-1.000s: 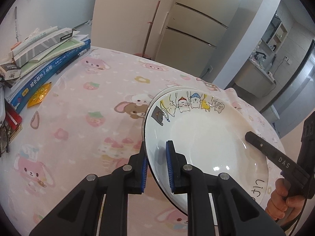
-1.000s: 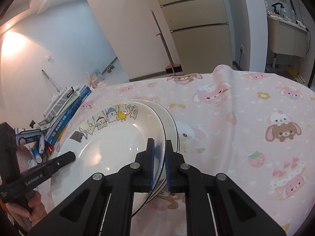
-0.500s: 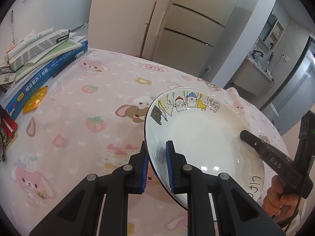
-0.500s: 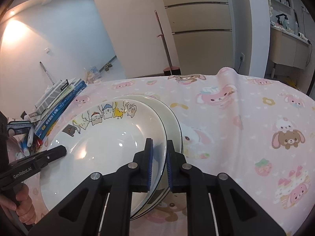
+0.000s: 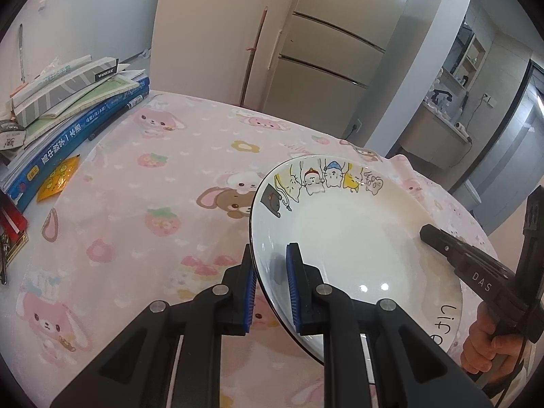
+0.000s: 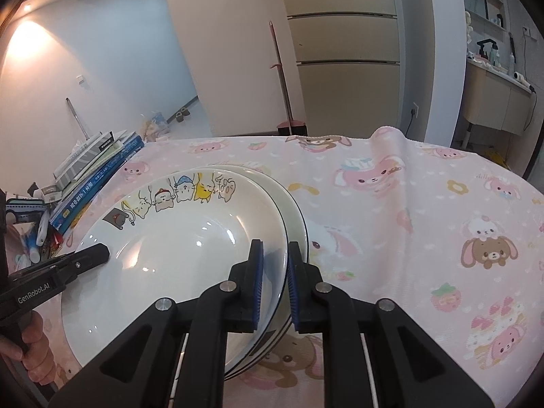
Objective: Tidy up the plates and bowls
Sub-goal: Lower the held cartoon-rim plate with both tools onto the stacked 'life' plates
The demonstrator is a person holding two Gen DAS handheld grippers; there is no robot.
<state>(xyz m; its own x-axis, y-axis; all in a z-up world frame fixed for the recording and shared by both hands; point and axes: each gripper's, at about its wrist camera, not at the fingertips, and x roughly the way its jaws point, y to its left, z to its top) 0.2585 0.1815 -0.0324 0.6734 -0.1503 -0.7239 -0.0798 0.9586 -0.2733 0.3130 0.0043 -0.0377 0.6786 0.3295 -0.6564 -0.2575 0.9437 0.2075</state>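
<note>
- The left claw [image 5: 270, 284] is nearly closed, clamped on the near-left rim of the cartoon plate [image 5: 343, 238]: one blue pad sits under the rim, the other presses inside the dish.
- The right claw [image 6: 274, 280] is likewise almost together, pinching the same plate's right rim [image 6: 170, 248] between its blue pads; the outer finger stands between that rim and the plate below.
- Held from both sides, the cartoon plate is above the pink cartoon-print cloth [image 5: 136, 204] on the worktop; it shows a row of small cat drawings along its far edge and handwriting near the right claw.
- In the right wrist view, it lies over a stack of plates [image 6: 295, 217] whose dark-lined rims stick out on the right; whether it rests on them or hangs just clear I cannot tell.
- A person's hand [image 5: 482, 343] grips the right handle; the other hand [image 6: 34, 353] grips the left one.
- A pile of books [image 5: 68, 115] sits at the worktop's far left edge, well apart from the plates.
</note>
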